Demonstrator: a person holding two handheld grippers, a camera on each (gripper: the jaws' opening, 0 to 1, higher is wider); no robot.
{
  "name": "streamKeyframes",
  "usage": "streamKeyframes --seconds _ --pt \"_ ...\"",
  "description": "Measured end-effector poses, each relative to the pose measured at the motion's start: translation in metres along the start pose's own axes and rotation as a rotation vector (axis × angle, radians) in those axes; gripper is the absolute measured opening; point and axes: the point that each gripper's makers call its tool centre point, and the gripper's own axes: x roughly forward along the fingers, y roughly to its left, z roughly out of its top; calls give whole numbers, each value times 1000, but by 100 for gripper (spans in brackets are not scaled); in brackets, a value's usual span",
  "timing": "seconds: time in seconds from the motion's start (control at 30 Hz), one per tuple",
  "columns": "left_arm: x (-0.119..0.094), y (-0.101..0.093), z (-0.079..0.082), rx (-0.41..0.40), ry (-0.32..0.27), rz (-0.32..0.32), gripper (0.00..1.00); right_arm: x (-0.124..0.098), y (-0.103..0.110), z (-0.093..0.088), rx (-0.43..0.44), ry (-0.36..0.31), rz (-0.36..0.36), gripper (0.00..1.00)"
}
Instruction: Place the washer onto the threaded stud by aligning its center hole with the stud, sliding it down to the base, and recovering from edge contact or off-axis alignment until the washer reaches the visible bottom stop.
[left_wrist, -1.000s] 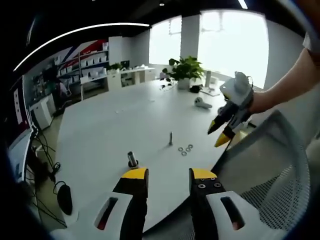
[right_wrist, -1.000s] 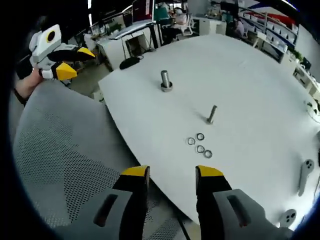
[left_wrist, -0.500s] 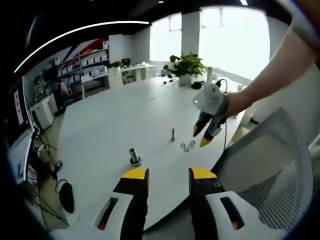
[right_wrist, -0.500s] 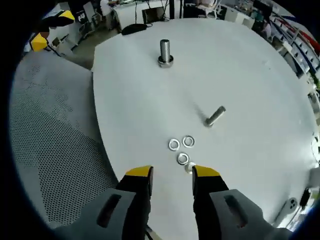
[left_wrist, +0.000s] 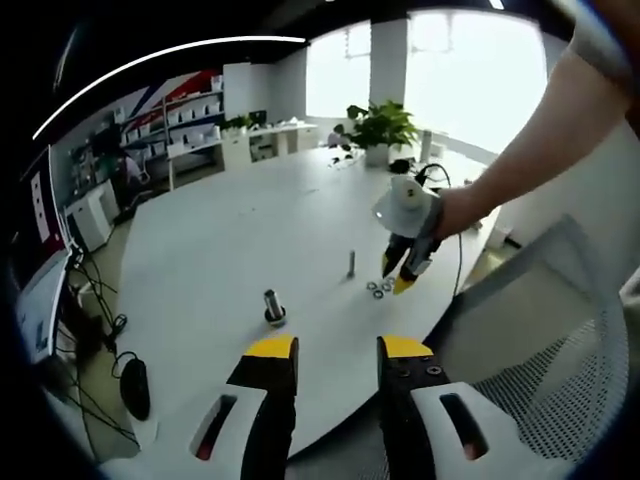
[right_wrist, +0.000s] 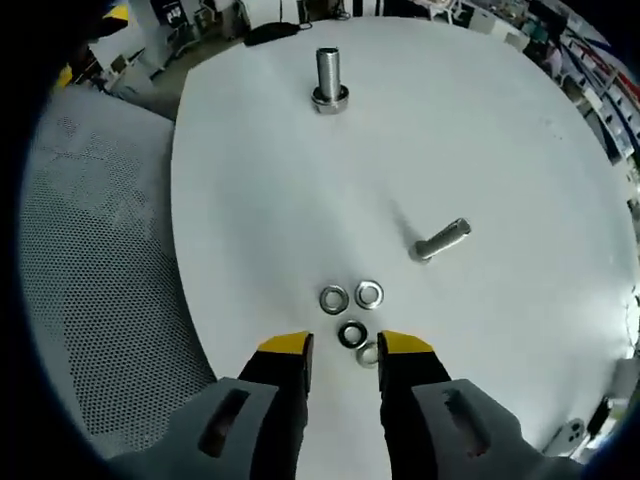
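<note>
Several steel washers (right_wrist: 334, 298) lie in a cluster near the round white table's (right_wrist: 500, 130) edge. A thin threaded stud (right_wrist: 440, 241) stands just beyond them, and a thicker stud with a wide base (right_wrist: 330, 77) stands farther off. My right gripper (right_wrist: 345, 347) is open and low over the cluster, with one washer (right_wrist: 351, 334) just ahead of the gap between its tips. In the left gripper view, the right gripper (left_wrist: 402, 276) points down at the washers (left_wrist: 378, 290) beside the thin stud (left_wrist: 351, 263). My left gripper (left_wrist: 337, 350) is open and empty, held back off the table's edge, with the thick stud (left_wrist: 273, 306) ahead of it.
A grey mesh chair back (right_wrist: 90, 280) sits against the table's edge, also at the right (left_wrist: 540, 380) in the left gripper view. A potted plant (left_wrist: 380, 125) and small items stand at the far end. A black mouse (left_wrist: 133, 387) lies at the table's left edge.
My right gripper has come down and forward until its tips are at the washer cluster, and its jaws have narrowed a little. The left gripper has barely moved.
</note>
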Motion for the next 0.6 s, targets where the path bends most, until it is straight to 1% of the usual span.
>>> streamKeyframes --seconds 0.17,0.2,0.23,0.3,0.43,0.47,0.6 --pt "0 2 0 -7 3 7 30 4 1 0 -23 4 0 28" --pt "0 2 -1 -6 4 9 30 2 0 1 -22 -1 -2 28" --pt "0 3 -1 -5 5 11 30 0 -1 2 -3 -2 0 27" --pt "0 2 -1 -5 8 11 29 1 -2 2 -9 2 2 26" --pt "1 2 -3 -1 17 13 29 2 -1 2 -31 31 5 26" --pt "1 2 -3 0 17 14 29 3 -1 1 -50 42 7 26" --pt "1 2 -4 5 25 14 29 3 -1 1 -44 60 5 26"
